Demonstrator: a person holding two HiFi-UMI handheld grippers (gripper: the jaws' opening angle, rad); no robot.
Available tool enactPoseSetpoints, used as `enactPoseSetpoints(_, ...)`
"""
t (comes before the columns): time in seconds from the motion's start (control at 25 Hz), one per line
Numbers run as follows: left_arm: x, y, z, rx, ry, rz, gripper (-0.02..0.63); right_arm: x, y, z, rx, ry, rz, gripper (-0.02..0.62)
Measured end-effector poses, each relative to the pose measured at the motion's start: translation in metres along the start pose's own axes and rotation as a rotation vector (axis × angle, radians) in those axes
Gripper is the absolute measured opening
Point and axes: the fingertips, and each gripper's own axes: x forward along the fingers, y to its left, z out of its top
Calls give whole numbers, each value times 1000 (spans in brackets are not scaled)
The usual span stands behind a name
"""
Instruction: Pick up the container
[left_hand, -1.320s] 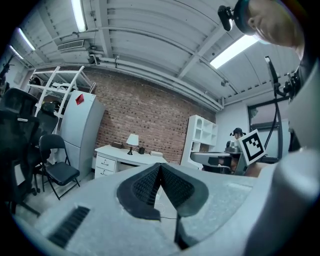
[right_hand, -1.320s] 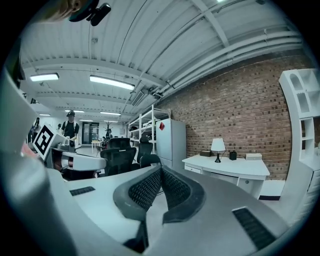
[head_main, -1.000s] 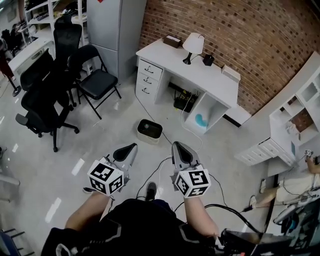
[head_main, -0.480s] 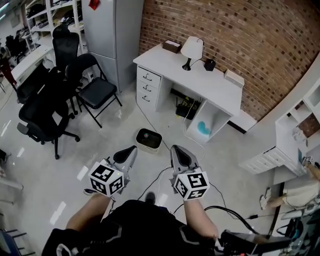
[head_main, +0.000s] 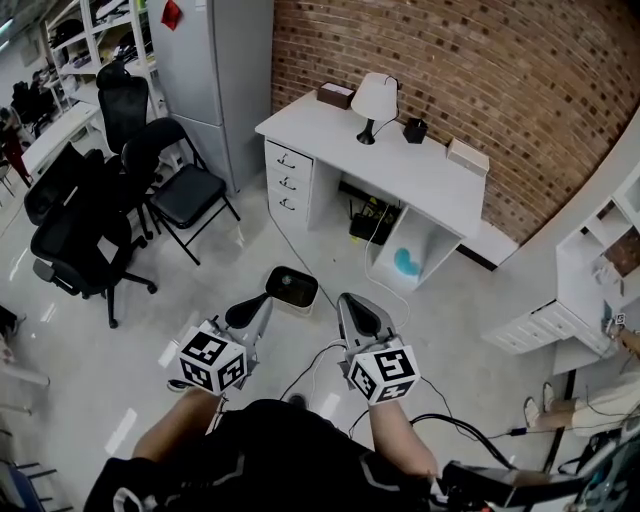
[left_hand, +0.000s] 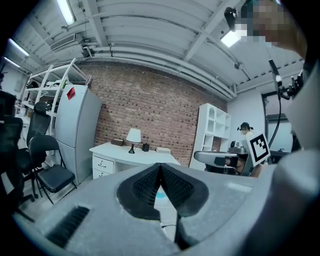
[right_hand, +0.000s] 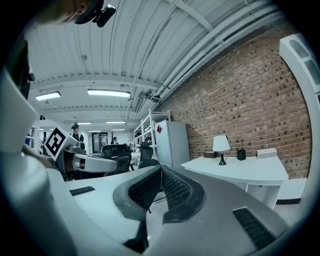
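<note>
The container (head_main: 292, 288) is sitting on the floor (head_main: 200, 300) out in front of the bench (head_main: 430, 170), on the side of its drawers, well apart from it and with nothing crowding it. Both grippers are hanging short of the container, on the side away from the bench, and neither is touching it. The left gripper (head_main: 262, 301) is showing its jaws pressed together with nothing between them. The right gripper (head_main: 346, 300) is doing the same, pads meeting and empty.

Now the container itself: it is looking like a small, rounded, open-topped tub, pale wall, dark inside. I'm judging it stiff and light, probably plastic. Whether anything is lying in it, I cannot tell from up here. That smooth wall is likely slippery, so a squeeze across the whole body is looking risky. The rim is the place to take hold, with one jaw inside the wall and one outside. Taking the two sides across from each other, one per gripper, should be keeping it level. The jaws will be needing to open first.
</note>
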Motion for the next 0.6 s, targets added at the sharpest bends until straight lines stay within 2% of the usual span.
enactPoseSetpoints(0.4, 29, 8, 1, 9, 28, 41, 9, 16, -35, -3, 16, 6, 20, 8)
enactPoseSetpoints(0.6, 42, 27, -1, -5, 33, 39, 9, 35, -43, -5, -37, 26, 3, 8)
